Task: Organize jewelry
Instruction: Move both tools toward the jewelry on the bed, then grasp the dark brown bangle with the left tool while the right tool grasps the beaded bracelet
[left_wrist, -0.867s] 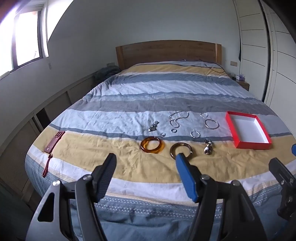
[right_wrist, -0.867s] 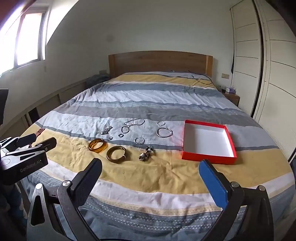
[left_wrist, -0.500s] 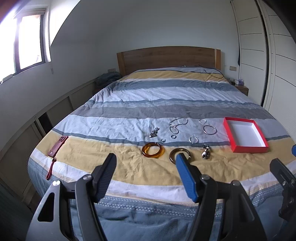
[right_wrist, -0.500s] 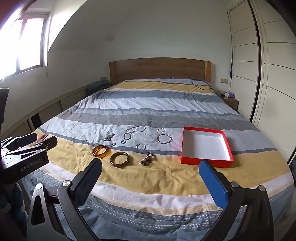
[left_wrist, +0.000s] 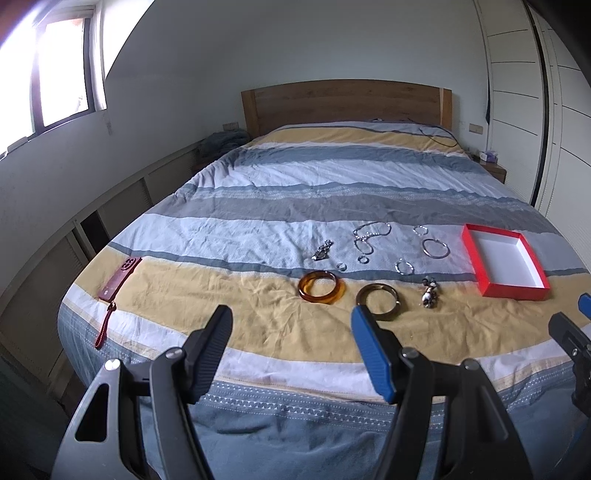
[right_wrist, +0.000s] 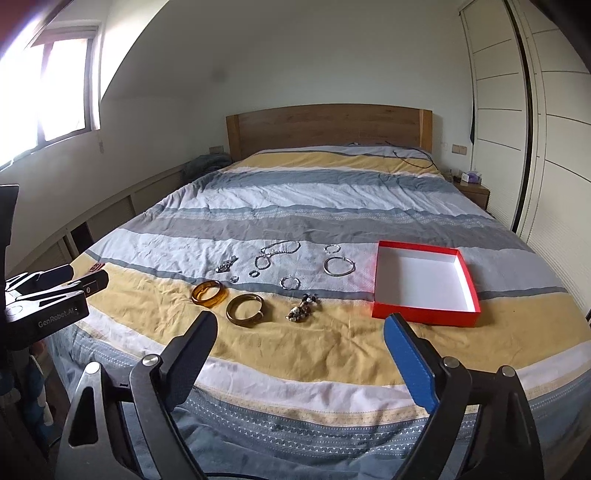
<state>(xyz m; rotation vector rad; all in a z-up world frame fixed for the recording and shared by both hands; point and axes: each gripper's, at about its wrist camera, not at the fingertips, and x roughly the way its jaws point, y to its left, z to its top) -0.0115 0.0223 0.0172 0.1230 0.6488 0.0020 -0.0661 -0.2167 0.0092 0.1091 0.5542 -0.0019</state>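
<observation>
Jewelry lies on the striped bed: an amber bangle (left_wrist: 322, 287) (right_wrist: 209, 293), a brown bangle (left_wrist: 378, 297) (right_wrist: 246, 309), a beaded charm cluster (left_wrist: 429, 292) (right_wrist: 303, 307), a silver hoop bracelet (left_wrist: 436, 248) (right_wrist: 339, 266), a chain necklace (left_wrist: 370, 232) (right_wrist: 277, 248), a brooch (left_wrist: 322, 252) and small rings. An empty red box (left_wrist: 504, 265) (right_wrist: 424, 281) sits to their right. My left gripper (left_wrist: 291, 326) is open and empty, short of the bed's foot. My right gripper (right_wrist: 299, 332) is open and empty, held back likewise.
A dark red phone with a wrist strap (left_wrist: 119, 278) lies at the bed's left edge. A wooden headboard (left_wrist: 345, 103) stands at the far end. A nightstand (right_wrist: 474, 192) and wardrobe doors (right_wrist: 554, 147) are on the right, low cabinets (left_wrist: 110, 210) on the left.
Both grippers have drawn back and tilted up a little; the bed and jewelry look farther and lower in both views. Neither gripper has opened or shut.
</observation>
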